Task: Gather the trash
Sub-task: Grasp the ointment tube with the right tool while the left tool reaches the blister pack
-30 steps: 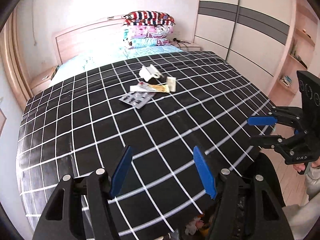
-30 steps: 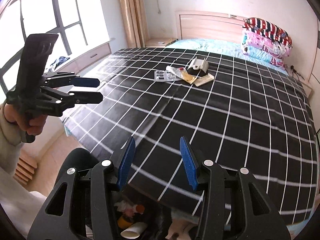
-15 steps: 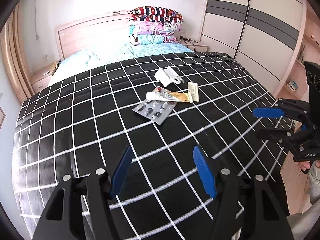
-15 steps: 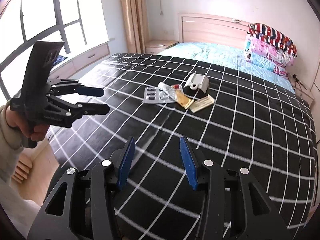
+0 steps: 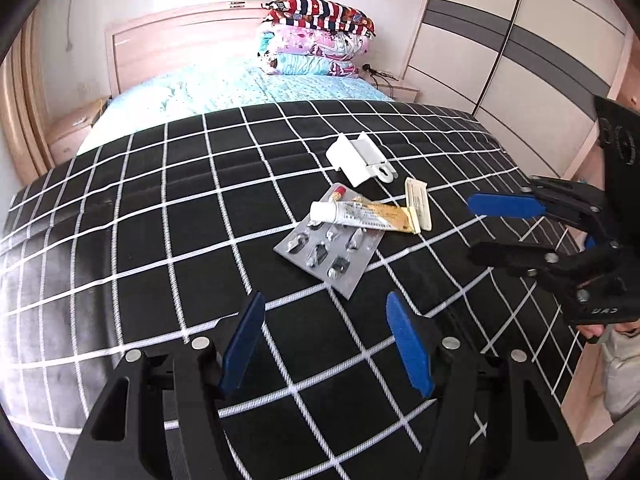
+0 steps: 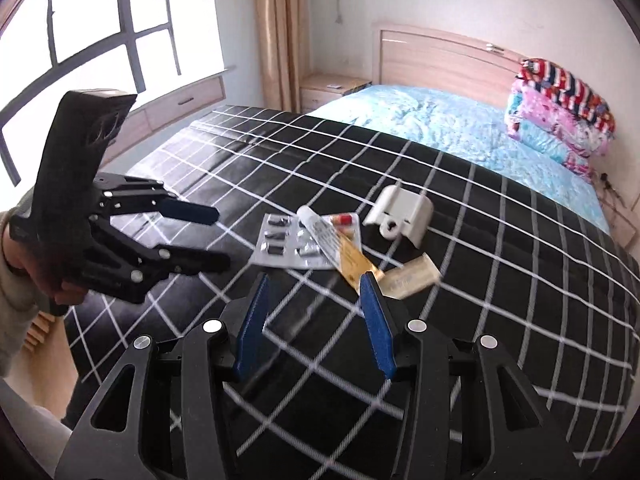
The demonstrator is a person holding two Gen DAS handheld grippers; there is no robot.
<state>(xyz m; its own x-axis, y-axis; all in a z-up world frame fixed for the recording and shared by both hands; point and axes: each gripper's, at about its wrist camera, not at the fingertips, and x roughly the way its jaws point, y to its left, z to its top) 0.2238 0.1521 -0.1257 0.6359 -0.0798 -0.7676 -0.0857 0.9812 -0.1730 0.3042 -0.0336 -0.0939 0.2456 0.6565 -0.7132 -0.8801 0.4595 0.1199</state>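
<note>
— Bed under a black checked cover fills the frame; where's the trash?

— Centre frame: blister pack, ointment tube across it, white plastic clip above.

— Your fingers?

— Left gripper and right gripper both spread, holding nothing, short of the pile.

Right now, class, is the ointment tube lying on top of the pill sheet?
Yes, the ointment tube lies across the far edge of the pill sheet.

bare quilt before litter pile
</note>
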